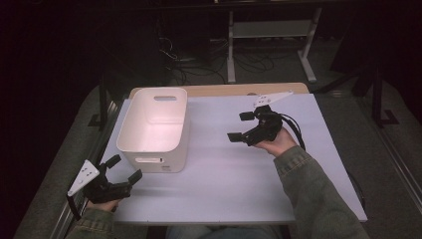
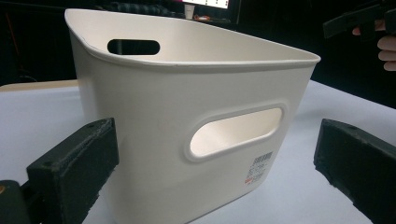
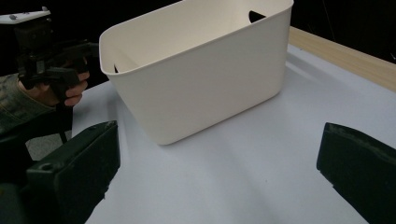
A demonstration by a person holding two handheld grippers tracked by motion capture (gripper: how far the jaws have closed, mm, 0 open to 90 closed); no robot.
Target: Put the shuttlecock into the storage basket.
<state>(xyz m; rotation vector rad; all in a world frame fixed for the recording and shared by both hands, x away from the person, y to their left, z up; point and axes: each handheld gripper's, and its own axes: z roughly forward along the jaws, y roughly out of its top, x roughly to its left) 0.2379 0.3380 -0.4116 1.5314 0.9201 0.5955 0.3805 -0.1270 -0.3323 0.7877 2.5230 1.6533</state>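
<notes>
Simply white plastic bin, handle cutouts, upright

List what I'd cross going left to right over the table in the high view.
Left hand-held gripper, jaws open → white plastic bin, with nothing in it → a bare stretch of the white table → right hand-held gripper, jaws open and held above the table top.
</notes>
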